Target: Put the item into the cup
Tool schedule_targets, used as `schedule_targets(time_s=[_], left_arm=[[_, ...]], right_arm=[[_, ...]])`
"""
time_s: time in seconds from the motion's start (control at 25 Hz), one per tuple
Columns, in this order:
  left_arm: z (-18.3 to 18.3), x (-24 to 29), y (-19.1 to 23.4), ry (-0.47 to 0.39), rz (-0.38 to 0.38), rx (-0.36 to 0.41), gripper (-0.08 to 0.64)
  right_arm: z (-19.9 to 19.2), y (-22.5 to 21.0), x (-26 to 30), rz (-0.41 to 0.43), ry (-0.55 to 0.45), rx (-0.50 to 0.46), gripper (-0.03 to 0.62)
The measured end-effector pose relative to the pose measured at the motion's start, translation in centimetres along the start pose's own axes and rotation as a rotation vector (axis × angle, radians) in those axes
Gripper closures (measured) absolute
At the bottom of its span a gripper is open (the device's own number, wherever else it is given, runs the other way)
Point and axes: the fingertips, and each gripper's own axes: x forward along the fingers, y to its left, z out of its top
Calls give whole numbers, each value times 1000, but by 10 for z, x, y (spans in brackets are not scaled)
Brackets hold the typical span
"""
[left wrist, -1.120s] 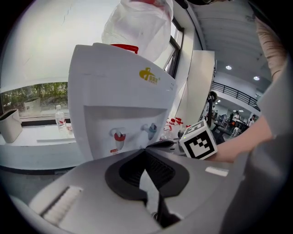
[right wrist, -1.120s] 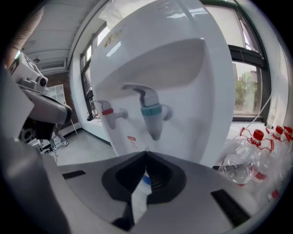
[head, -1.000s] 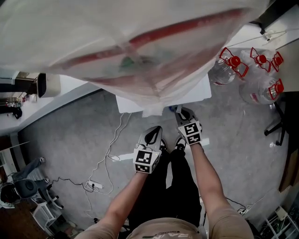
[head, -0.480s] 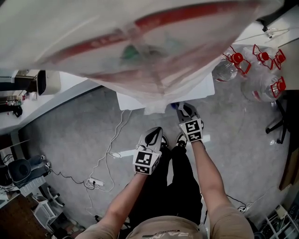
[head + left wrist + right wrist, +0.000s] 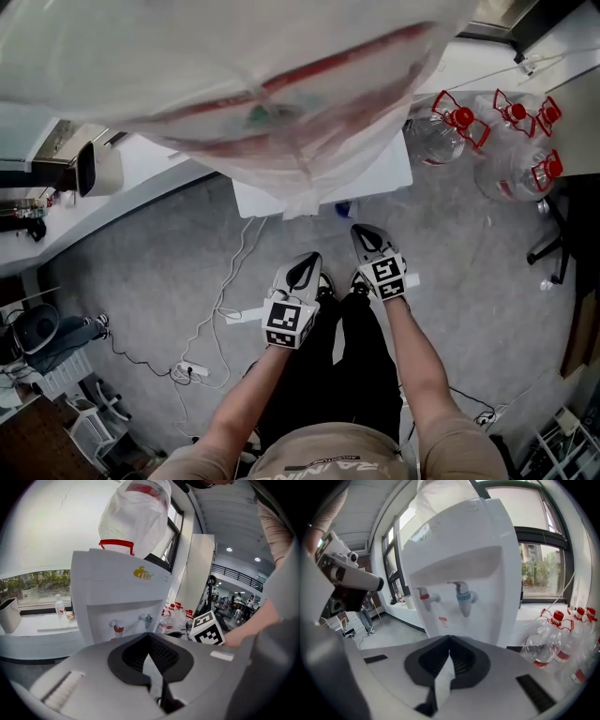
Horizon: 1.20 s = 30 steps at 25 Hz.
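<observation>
The left gripper point(image 5: 150, 638) has its jaws pressed together, with nothing between them. The right gripper point(image 5: 449, 640) is the same, closed and empty. Both are held low above the grey floor point(image 5: 159, 281) and point at a white water dispenser point(image 5: 464, 569). No view shows the item or the cup.

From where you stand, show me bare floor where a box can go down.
Widest free patch: grey floor on the right, between the white water dispenser and the clear red-handled jugs. Smaller patch on the left, between the white counter and the white cables. Crowded around the power strip and jugs.
</observation>
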Motion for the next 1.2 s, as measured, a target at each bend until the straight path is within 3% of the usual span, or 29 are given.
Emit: schedule_targets(time_s=[0.4, 0.96, 1.2], left_arm=[[58, -37, -46, -30, -88, 103, 552], [149, -98, -93, -125, -124, 151, 552], [201, -120, -95, -215, -92, 169, 552]], right_arm=[[86, 50, -90, 46, -70, 2, 581], [195, 98, -198, 60, -126, -173, 581], [241, 102, -226, 32, -183, -267, 581]])
